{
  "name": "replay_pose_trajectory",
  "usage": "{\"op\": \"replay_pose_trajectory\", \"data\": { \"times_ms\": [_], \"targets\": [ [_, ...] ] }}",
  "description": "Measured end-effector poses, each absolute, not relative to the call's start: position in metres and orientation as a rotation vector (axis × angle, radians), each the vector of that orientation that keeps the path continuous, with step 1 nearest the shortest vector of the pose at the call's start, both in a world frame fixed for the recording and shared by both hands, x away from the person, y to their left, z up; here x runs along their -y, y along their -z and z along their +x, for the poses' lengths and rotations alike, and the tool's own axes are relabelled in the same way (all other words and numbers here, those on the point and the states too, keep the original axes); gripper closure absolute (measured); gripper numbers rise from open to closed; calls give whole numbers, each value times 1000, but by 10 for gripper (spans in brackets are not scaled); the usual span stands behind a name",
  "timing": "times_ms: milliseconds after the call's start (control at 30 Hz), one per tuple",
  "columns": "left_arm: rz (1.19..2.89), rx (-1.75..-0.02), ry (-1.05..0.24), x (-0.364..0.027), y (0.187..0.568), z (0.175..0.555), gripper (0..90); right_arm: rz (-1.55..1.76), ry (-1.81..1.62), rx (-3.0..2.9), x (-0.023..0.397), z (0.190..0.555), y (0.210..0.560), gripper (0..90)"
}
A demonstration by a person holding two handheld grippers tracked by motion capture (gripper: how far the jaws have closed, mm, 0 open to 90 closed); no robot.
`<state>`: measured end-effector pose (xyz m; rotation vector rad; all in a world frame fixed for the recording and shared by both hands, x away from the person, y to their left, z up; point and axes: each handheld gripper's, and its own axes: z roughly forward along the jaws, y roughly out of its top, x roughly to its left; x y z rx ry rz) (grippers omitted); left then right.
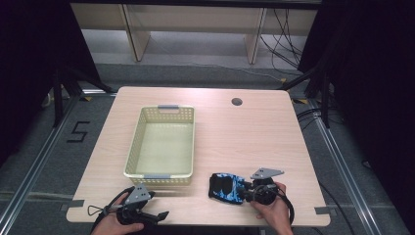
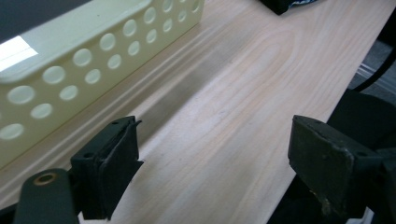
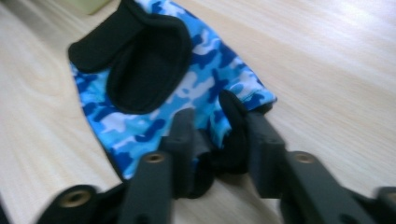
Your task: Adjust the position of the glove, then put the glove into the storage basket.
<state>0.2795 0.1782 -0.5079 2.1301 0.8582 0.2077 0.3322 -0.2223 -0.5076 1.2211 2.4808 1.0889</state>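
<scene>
A blue camouflage glove with black trim (image 1: 225, 187) (image 3: 159, 88) lies flat on the wooden table near its front edge, right of the basket. My right gripper (image 1: 247, 192) (image 3: 215, 140) is shut on the glove's black near edge, pinching the fabric between its jaws. My left gripper (image 1: 159, 215) (image 2: 212, 163) hovers low at the front left corner of the table, jaws wide open and holding nothing. A pale yellow perforated basket (image 1: 142, 147) (image 2: 84, 60) stands empty at the table's left centre, just beyond the left gripper.
The light wooden table (image 1: 235, 142) has a round cable hole (image 1: 237, 102) at the back right. Bare tabletop spreads right of the basket. Black curtains flank both sides, and cables trail on the floor behind.
</scene>
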Motion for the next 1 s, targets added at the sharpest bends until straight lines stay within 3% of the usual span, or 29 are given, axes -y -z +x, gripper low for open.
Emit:
{"op": "replay_pose_trajectory", "data": {
  "times_ms": [67, 200, 533, 1000],
  "targets": [
    [2142, -857, -179, -177, 507, 280, 171, 1221, -1139, -2501, 223, 334, 509, 763],
    [2113, -842, -94, -164, 506, 282, 207, 1128, -1155, -2594, 229, 342, 509, 806],
    [2131, -799, -49, -123, 506, 293, 239, 1055, -1182, -2638, 231, 348, 510, 805],
    [2098, -813, -21, -100, 501, 300, 235, 999, -1147, -2646, 229, 348, 508, 799]
  ]
}}
